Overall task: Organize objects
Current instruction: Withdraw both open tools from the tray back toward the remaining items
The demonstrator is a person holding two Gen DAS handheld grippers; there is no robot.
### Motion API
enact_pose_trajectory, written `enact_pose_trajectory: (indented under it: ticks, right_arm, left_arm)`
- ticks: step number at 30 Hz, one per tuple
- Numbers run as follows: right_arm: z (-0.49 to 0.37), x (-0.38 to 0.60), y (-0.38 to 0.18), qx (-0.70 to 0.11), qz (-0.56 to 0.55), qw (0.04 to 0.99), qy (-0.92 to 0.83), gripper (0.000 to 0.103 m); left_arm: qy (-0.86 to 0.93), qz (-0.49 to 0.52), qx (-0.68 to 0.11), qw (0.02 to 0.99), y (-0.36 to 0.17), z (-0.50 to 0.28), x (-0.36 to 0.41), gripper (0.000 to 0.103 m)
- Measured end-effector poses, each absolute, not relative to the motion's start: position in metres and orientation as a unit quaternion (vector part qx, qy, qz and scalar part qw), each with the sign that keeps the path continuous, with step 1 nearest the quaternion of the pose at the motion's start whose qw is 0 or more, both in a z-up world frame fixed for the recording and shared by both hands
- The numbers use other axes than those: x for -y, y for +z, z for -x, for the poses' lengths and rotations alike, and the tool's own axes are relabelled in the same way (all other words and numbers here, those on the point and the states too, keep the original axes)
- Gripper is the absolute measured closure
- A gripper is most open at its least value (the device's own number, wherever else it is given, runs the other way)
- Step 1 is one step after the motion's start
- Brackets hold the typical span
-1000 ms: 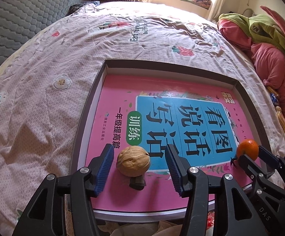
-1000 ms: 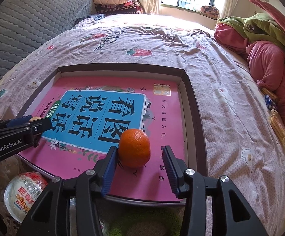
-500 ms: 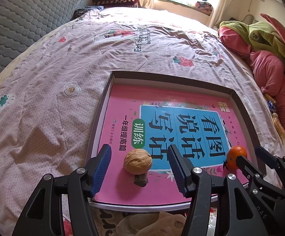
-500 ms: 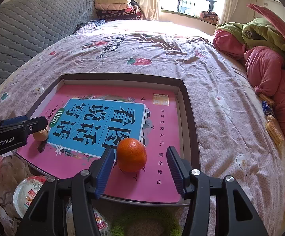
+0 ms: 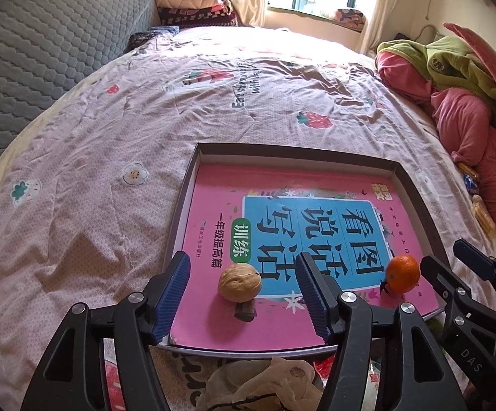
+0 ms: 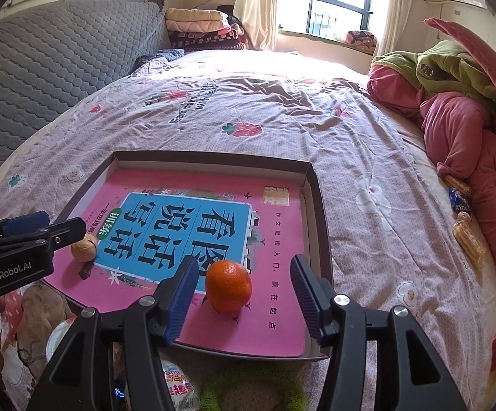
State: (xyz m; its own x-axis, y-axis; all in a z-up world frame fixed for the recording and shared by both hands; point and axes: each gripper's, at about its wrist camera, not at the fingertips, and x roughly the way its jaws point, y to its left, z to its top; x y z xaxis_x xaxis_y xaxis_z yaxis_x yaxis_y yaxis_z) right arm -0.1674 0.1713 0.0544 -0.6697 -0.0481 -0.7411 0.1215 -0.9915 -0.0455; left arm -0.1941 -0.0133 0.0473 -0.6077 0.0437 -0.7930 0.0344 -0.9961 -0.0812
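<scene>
Both claws now higher, just spread wider: left claw (image 5: pixel 243 289) clear of walnut (image 5: pixel 239 281), right claw (image 6: pixel 244 291) clear of orange (image 6: pixel 228 286).

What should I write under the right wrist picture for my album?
Open right tongs hover around an orange resting on a pink book inside a shallow box on the bed.

Home bedroom, quilted bed (image 5: pixel 213 109), folded blankets (image 6: pixel 196 30), curtained window (image 6: pixel 326 0)
</scene>
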Motion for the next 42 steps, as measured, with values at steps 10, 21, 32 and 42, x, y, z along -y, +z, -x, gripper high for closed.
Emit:
enact_pose_trajectory:
  ticks: [10, 21, 32, 42]
  right_arm:
    - [0.155, -0.165, 0.082, -0.051, -0.366, 0.057, -0.927, 0.041]
    - [0.142, -0.162, 0.108, -0.048, -0.332, 0.069, -0.939, 0.037]
    - [0.128, -0.16, 0.119, -0.059, -0.32, 0.078, -0.942, 0.037]
    - [0.117, -0.166, 0.12, -0.07, -0.318, 0.083, -0.942, 0.036]
  left_arm:
    - [0.909, 0.413, 0.051, 0.004, 0.08, 0.172, 0.023, 0.032]
    - [0.919, 0.391, 0.05, 0.0, 0.099, 0.154, 0.031, 0.031]
    - [0.923, 0.381, 0.045, -0.018, 0.103, 0.14, 0.041, 0.031]
    - [0.919, 0.393, 0.032, 0.0, 0.1, 0.129, 0.031, 0.031]
